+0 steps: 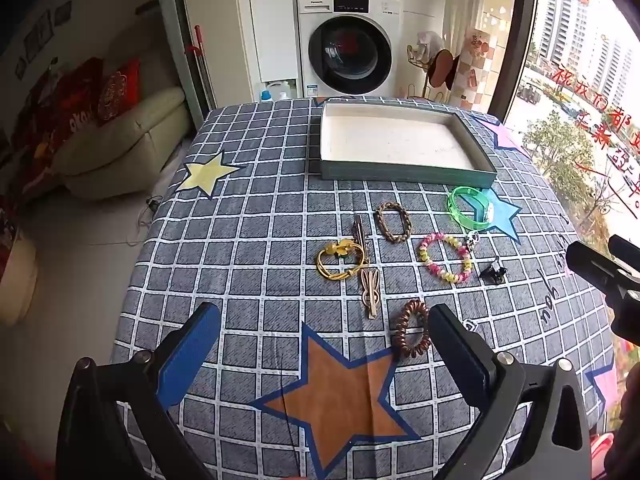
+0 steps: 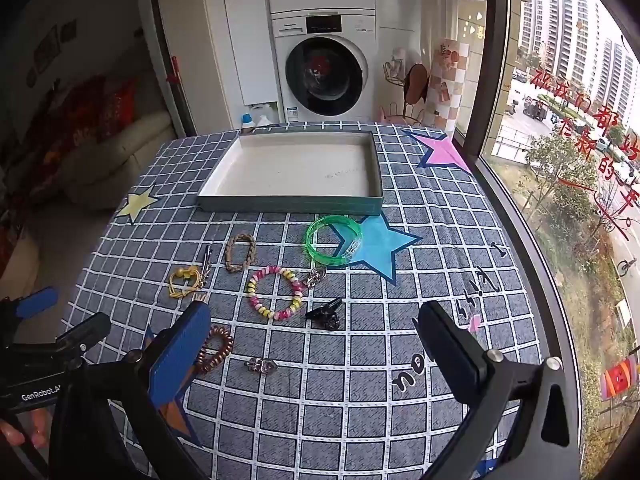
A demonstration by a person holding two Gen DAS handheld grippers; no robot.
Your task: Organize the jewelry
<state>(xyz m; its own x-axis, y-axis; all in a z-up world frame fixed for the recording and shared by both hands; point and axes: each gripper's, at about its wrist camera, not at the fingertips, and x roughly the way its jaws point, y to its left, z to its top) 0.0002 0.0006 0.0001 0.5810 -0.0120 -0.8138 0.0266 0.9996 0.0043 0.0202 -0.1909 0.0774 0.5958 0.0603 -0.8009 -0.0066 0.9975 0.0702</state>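
Note:
A shallow white-lined tray (image 1: 408,174) (image 2: 288,204) stands empty at the far side of the checked cloth. In front of it lie a green bangle (image 1: 470,208) (image 2: 334,240), a brown braided bracelet (image 1: 394,222) (image 2: 240,252), a pink-yellow coil bracelet (image 1: 444,258) (image 2: 276,292), a gold cord bracelet (image 1: 340,262) (image 2: 184,280), a rabbit clip (image 1: 370,292), a brown spiral tie (image 1: 412,330) (image 2: 214,348) and a black claw clip (image 1: 492,272) (image 2: 326,314). My left gripper (image 1: 322,310) hovers open near the spiral tie. My right gripper (image 2: 315,309) hovers open over the claw clip. Neither holds anything.
A thin bar clip (image 1: 362,232) lies beside the gold bracelet, and a small silver piece (image 2: 262,366) sits near the spiral tie. A washing machine (image 1: 348,52) stands behind the table. A window (image 2: 580,120) runs along the right, a sofa (image 1: 120,140) sits left.

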